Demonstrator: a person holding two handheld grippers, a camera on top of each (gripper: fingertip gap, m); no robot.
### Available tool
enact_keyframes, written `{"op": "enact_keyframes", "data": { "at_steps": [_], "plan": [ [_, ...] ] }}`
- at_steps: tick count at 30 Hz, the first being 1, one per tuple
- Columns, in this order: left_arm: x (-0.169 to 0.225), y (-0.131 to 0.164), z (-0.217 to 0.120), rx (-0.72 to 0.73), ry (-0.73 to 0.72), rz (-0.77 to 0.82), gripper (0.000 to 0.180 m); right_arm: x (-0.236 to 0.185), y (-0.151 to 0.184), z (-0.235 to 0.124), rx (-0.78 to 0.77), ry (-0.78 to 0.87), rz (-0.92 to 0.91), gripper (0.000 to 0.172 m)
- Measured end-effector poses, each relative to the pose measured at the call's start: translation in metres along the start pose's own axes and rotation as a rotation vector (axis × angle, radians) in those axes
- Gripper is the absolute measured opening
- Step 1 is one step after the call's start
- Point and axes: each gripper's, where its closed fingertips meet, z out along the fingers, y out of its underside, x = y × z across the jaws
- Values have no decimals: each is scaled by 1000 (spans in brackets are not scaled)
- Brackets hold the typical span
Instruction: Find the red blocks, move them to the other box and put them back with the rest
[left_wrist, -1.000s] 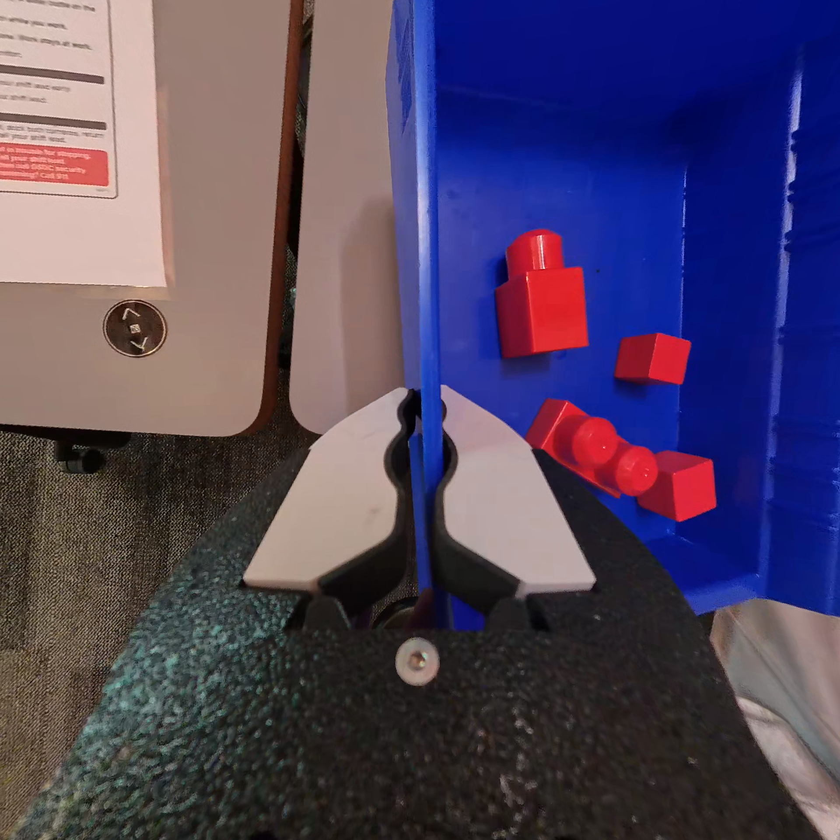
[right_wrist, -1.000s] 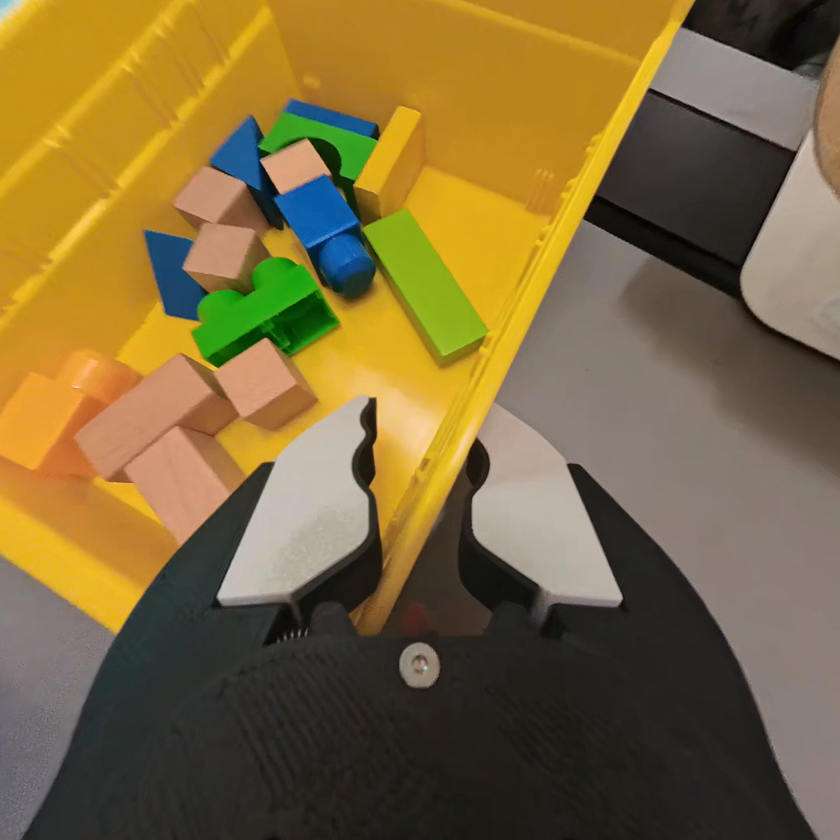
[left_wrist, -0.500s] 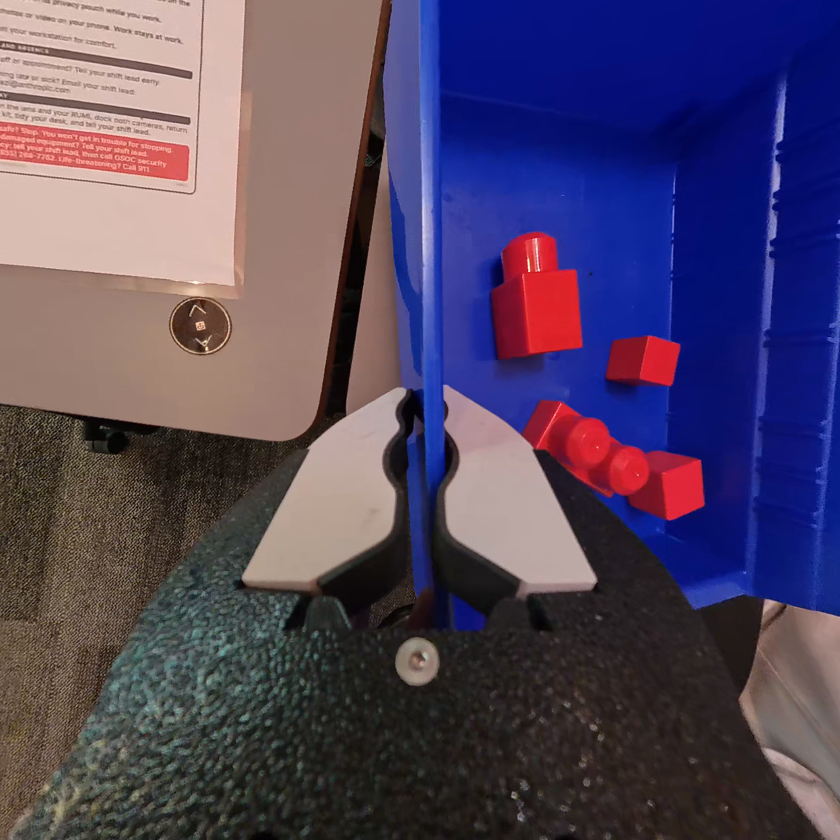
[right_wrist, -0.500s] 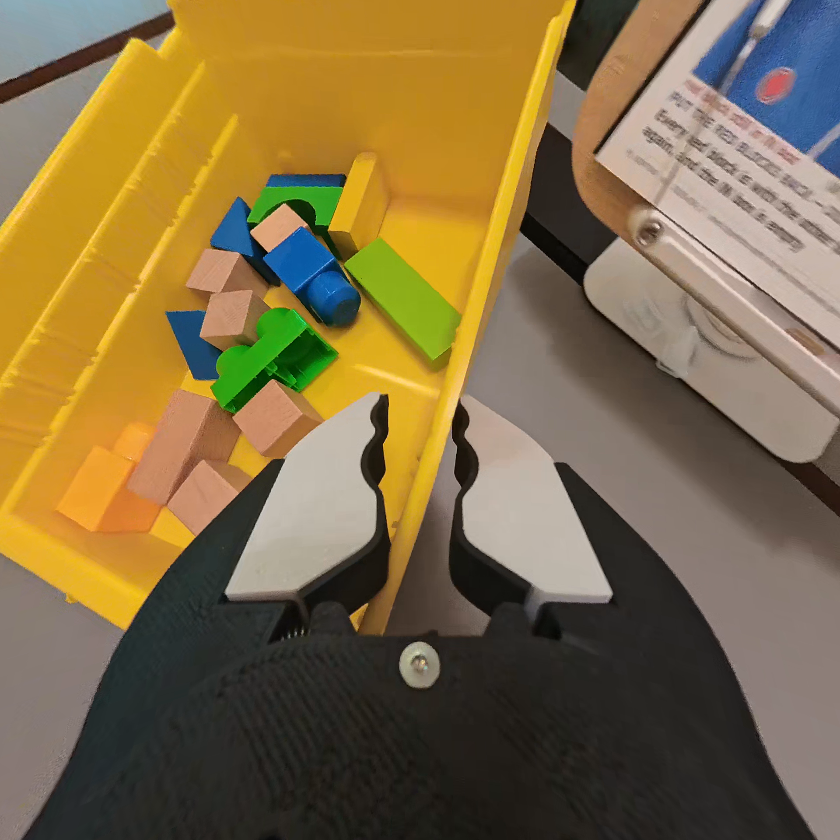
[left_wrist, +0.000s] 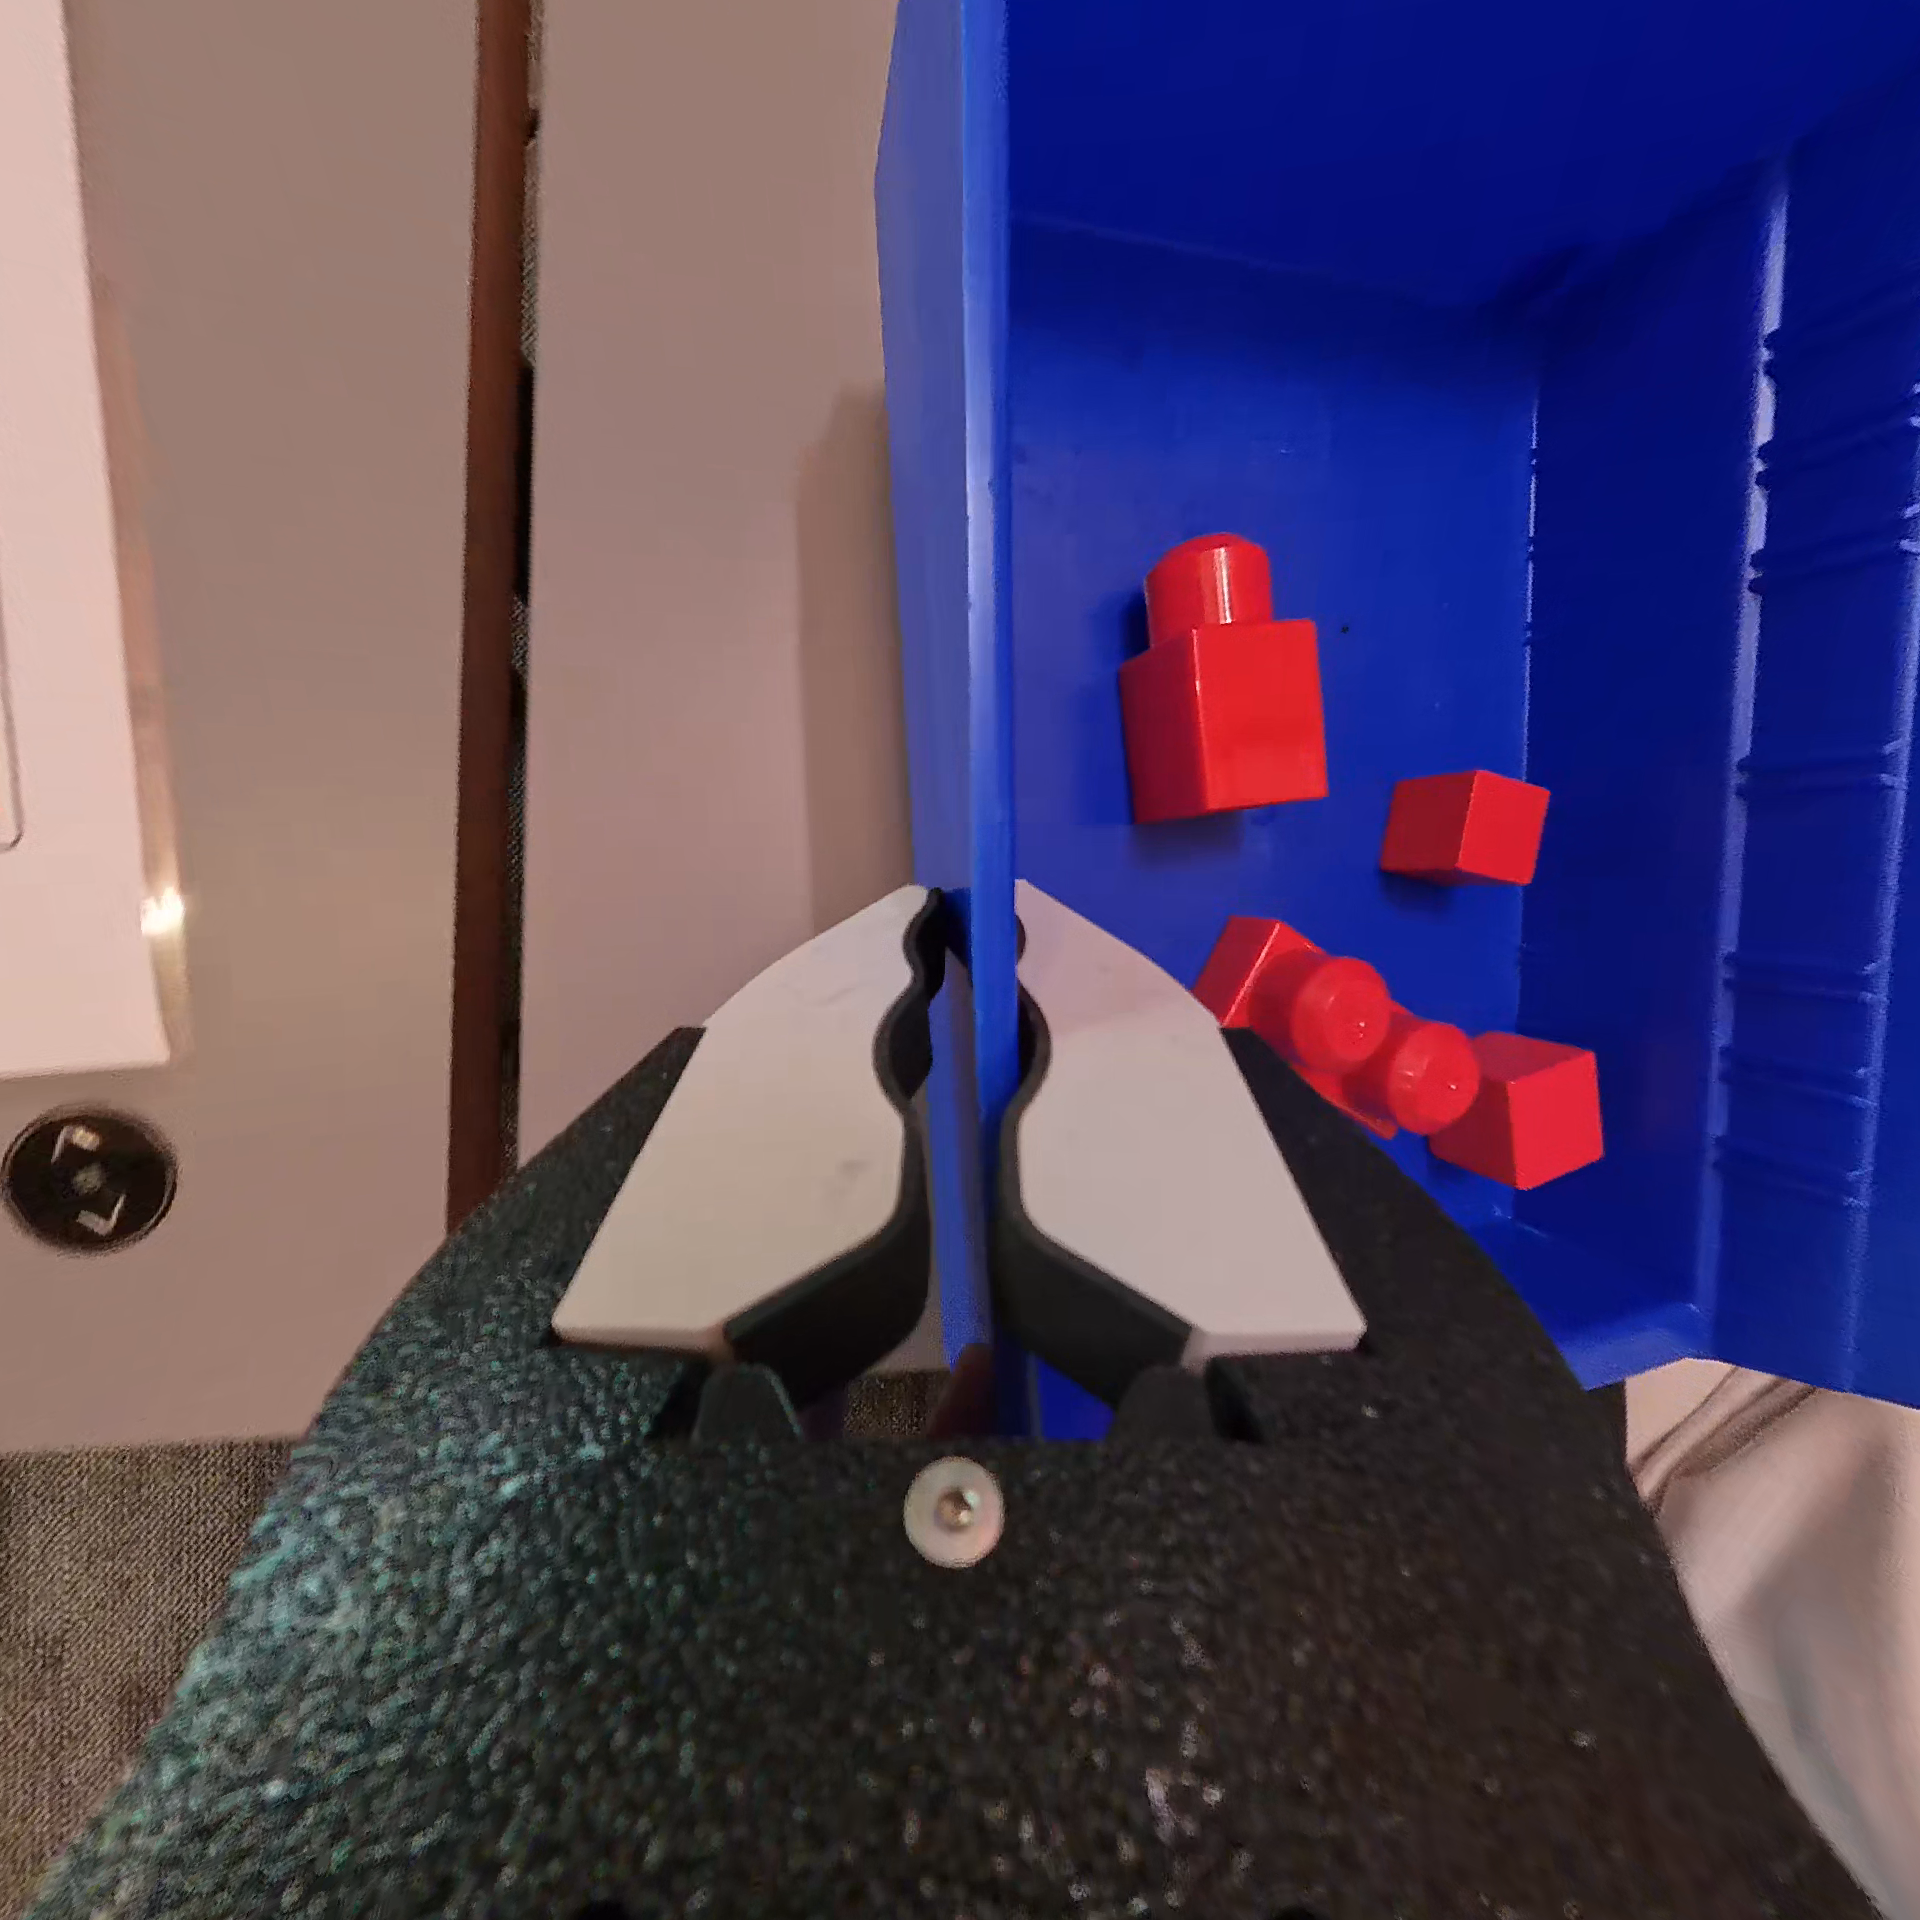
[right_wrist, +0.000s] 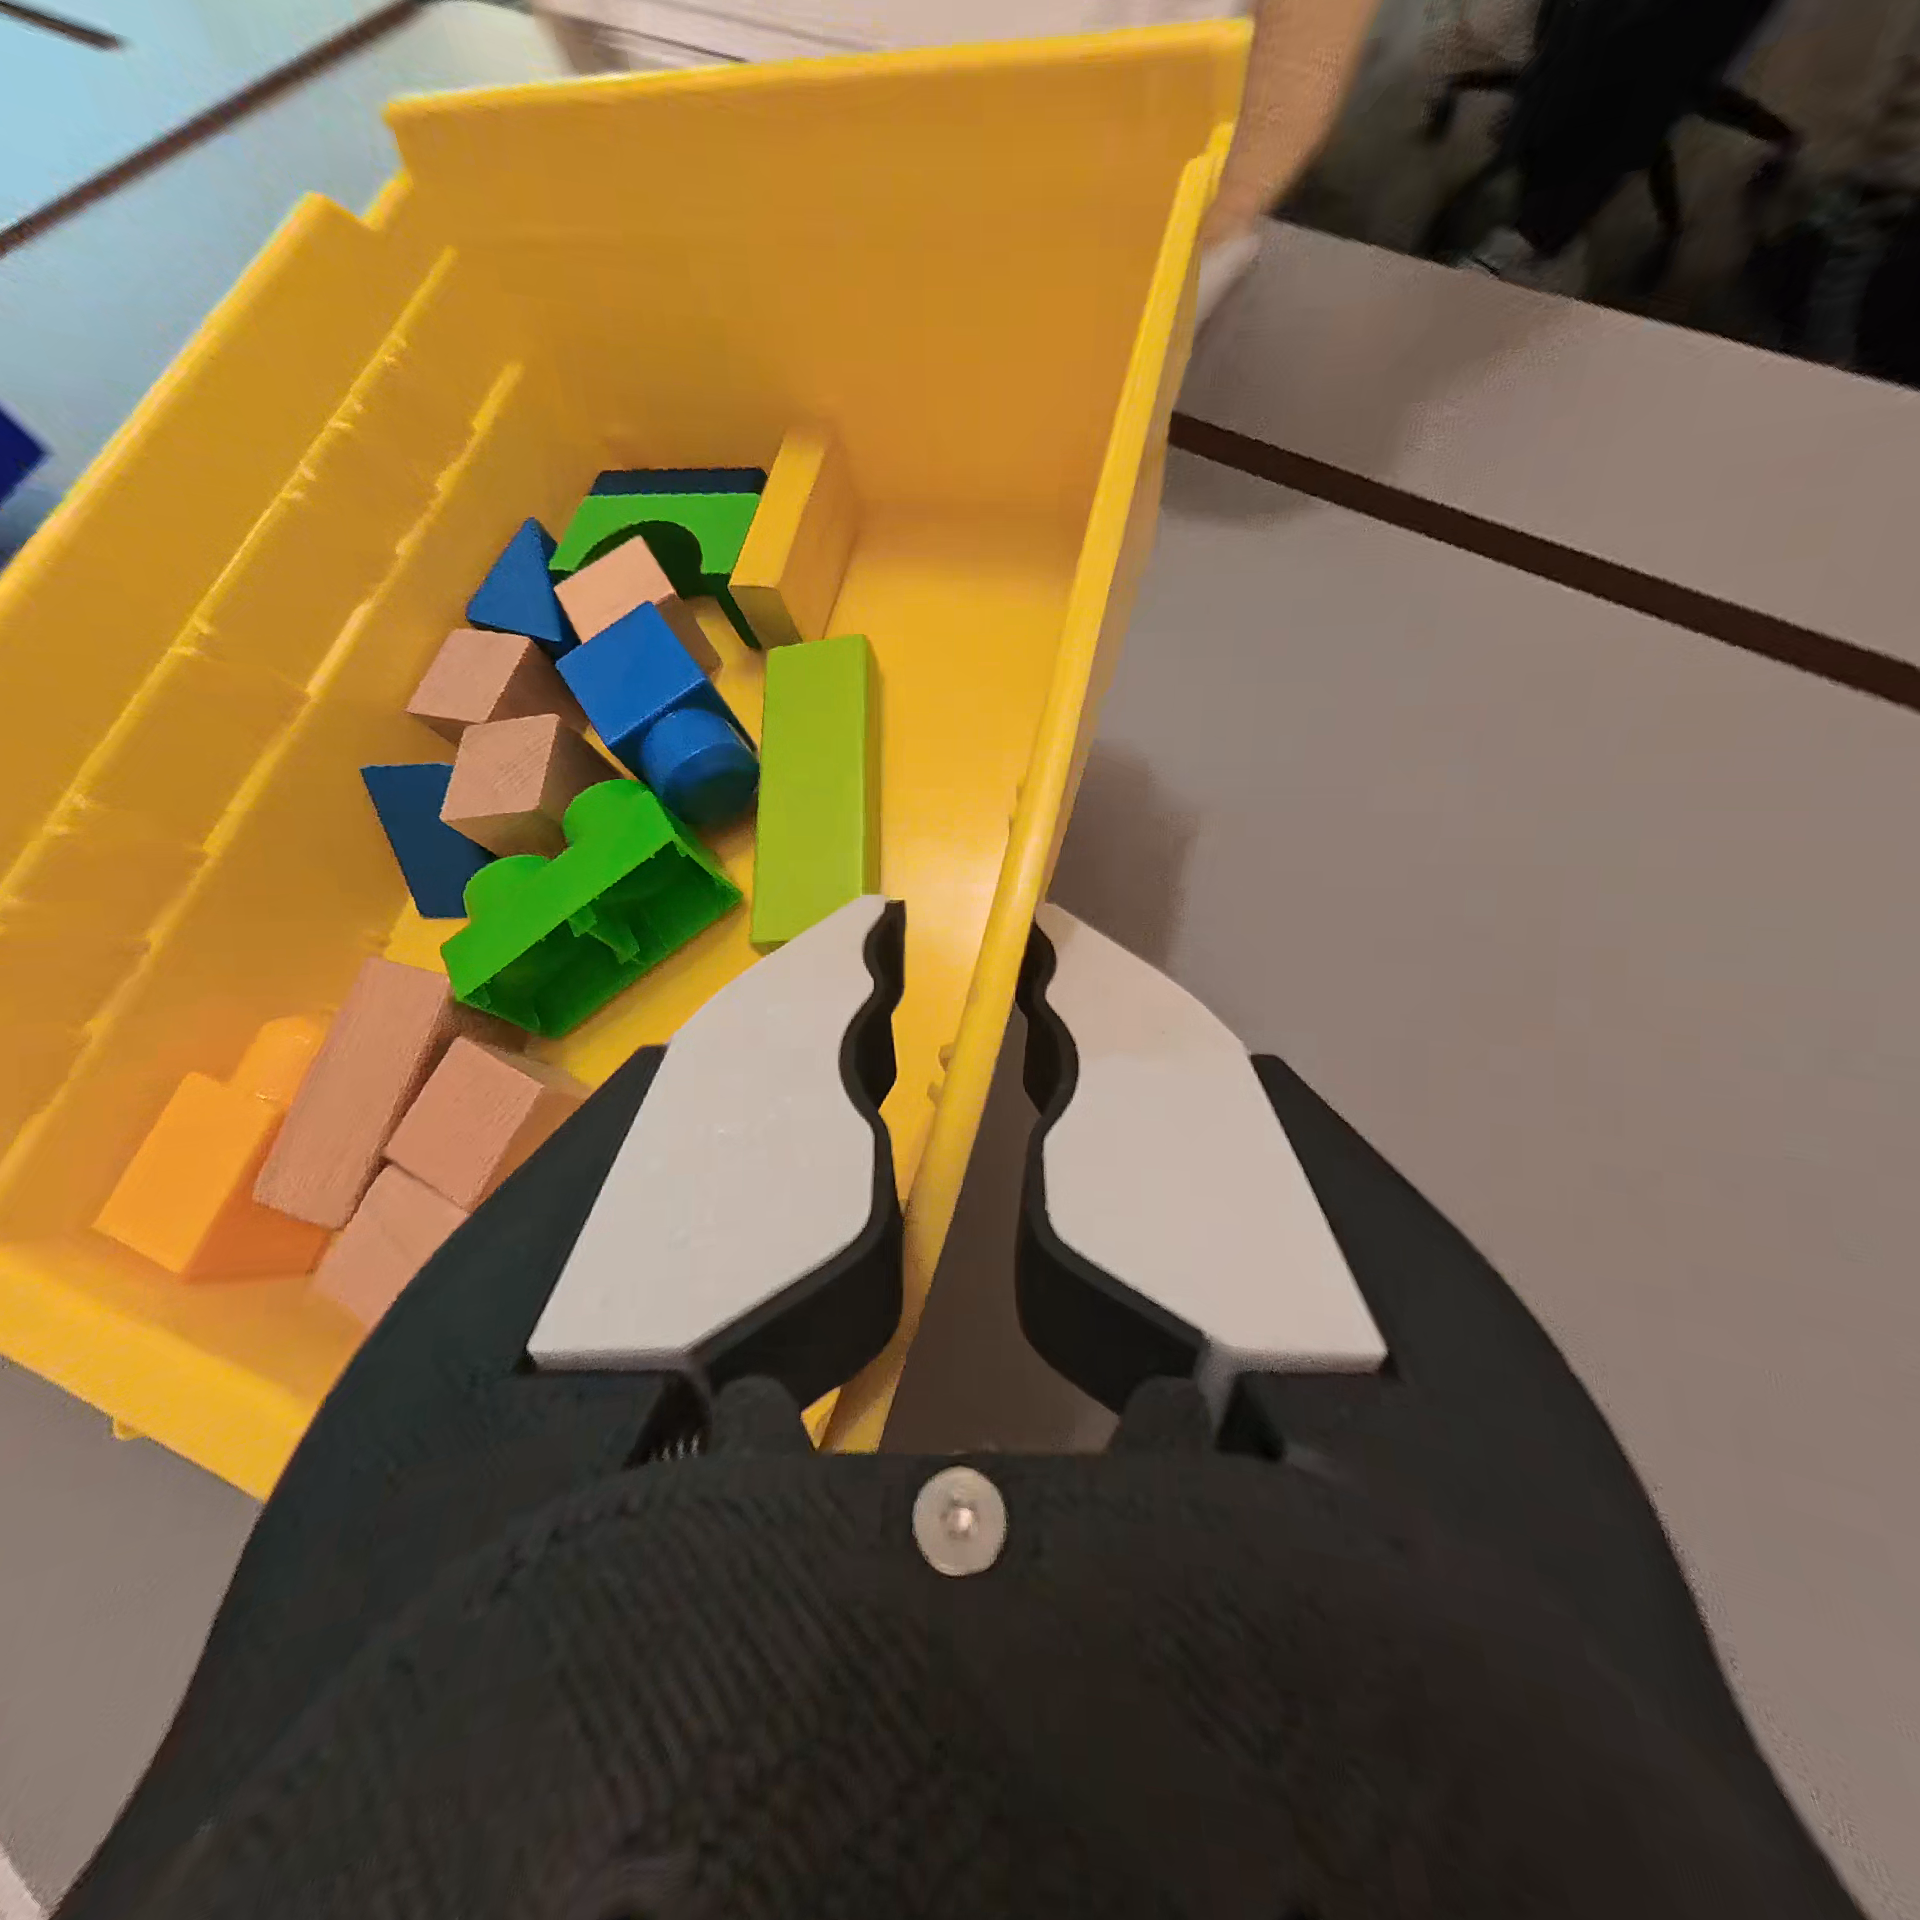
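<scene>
Inside blue box (left_wrist: 1299, 436), red blocks (left_wrist: 1226, 717) right of left gripper (left_wrist: 977, 925)

Both grippers have textured black bodies, a silver screw (left_wrist: 954, 1509), and grey fingers (right_wrist: 727, 1143) with black pads.

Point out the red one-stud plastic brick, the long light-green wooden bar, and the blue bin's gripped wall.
Red one-stud plastic brick (left_wrist: 1226, 727), left wrist view, square body.
Long light-green wooden bar (right_wrist: 816, 790), right wrist view, top face.
Blue bin's gripped wall (left_wrist: 987, 623), left wrist view, rim edge.
</scene>
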Motion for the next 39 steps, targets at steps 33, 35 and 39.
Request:
{"op": "enact_keyframes", "data": {
  "at_steps": [33, 35, 39],
  "plan": [
    [17, -212, 176, -86, 34, -105, 8, 322, 79, -52, -63, 358, 360, 13],
    [13, -219, 183, -84, 8, -83, 7, 321, 80, -54, -71, 365, 372, 12],
    [13, -229, 186, -54, 7, -15, 11, 329, 77, -68, -28, 440, 352, 35]
  ]
}}
